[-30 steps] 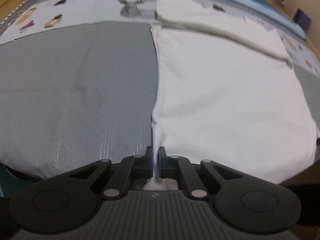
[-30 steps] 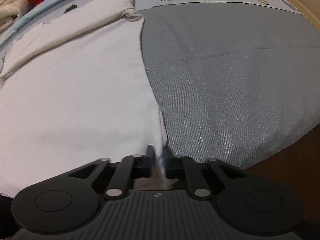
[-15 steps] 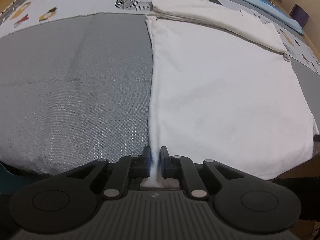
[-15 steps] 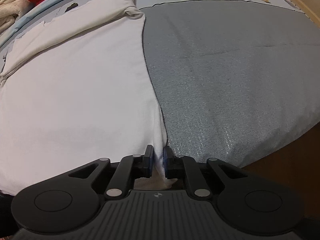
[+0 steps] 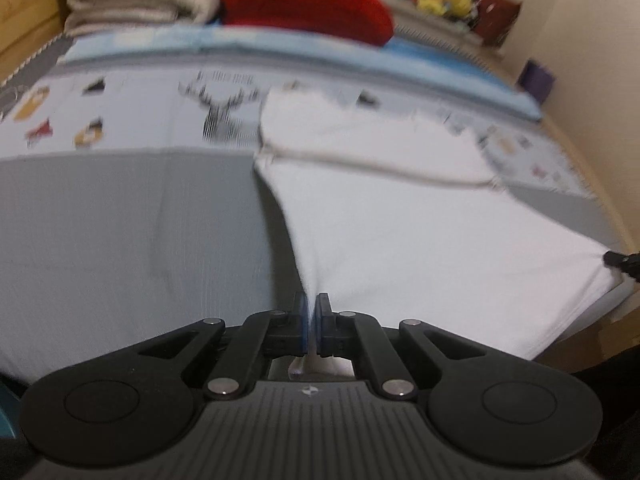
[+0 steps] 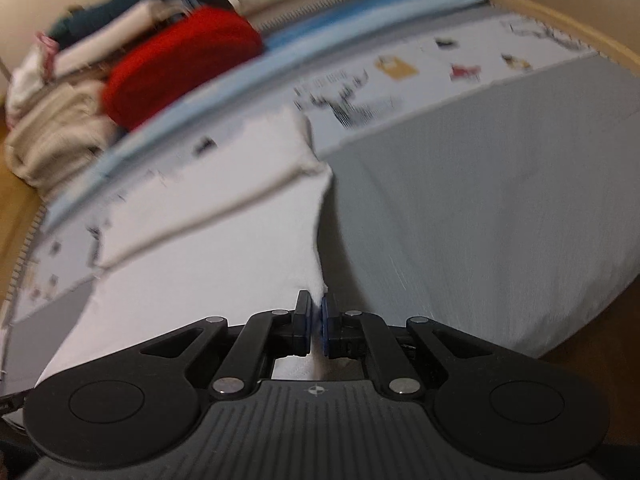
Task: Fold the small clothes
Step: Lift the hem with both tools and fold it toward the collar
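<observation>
A: While you're holding both tools tilted down over the grey mat (image 5: 120,240), what's each one gripping?

B: Your left gripper (image 5: 311,316) is pinching the near left corner of the white garment (image 5: 420,240), jaws nearly touching with cloth between them. Your right gripper (image 6: 316,320) is clamping the near right corner the same way.

A: Where's the garment lying?

B: It's draping from both grips, far edge resting on the printed sheet (image 5: 132,120), near a red folded pile (image 6: 180,64).
</observation>
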### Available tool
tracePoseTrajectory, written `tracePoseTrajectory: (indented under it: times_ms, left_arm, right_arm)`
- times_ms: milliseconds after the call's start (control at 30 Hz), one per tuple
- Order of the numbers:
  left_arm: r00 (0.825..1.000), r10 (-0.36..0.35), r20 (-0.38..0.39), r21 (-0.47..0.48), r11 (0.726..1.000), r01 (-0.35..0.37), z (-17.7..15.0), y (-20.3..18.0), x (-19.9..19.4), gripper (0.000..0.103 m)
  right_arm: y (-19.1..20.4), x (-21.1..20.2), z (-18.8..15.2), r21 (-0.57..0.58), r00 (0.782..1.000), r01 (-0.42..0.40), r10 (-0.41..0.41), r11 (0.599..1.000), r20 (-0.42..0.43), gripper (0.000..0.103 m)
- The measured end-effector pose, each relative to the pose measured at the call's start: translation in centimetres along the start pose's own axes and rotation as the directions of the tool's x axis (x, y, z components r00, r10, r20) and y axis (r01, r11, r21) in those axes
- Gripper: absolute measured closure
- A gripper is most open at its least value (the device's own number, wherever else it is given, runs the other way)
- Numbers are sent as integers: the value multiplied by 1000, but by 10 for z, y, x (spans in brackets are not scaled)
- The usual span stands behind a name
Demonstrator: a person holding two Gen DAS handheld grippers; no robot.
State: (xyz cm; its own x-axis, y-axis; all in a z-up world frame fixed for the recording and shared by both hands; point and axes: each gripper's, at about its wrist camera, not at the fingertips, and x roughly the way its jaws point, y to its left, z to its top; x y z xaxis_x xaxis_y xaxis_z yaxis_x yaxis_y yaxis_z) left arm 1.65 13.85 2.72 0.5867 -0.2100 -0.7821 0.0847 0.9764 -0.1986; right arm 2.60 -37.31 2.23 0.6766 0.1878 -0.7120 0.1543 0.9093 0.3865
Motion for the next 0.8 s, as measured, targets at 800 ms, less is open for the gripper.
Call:
tracePoseTrajectory:
  times_ms: [800]
  left_arm:
    - [997,-58,-48,-47,997,56,99,59,96,100]
  right_arm:
    - [1,56,75,-47,1000,-10,10,999,-7,100]
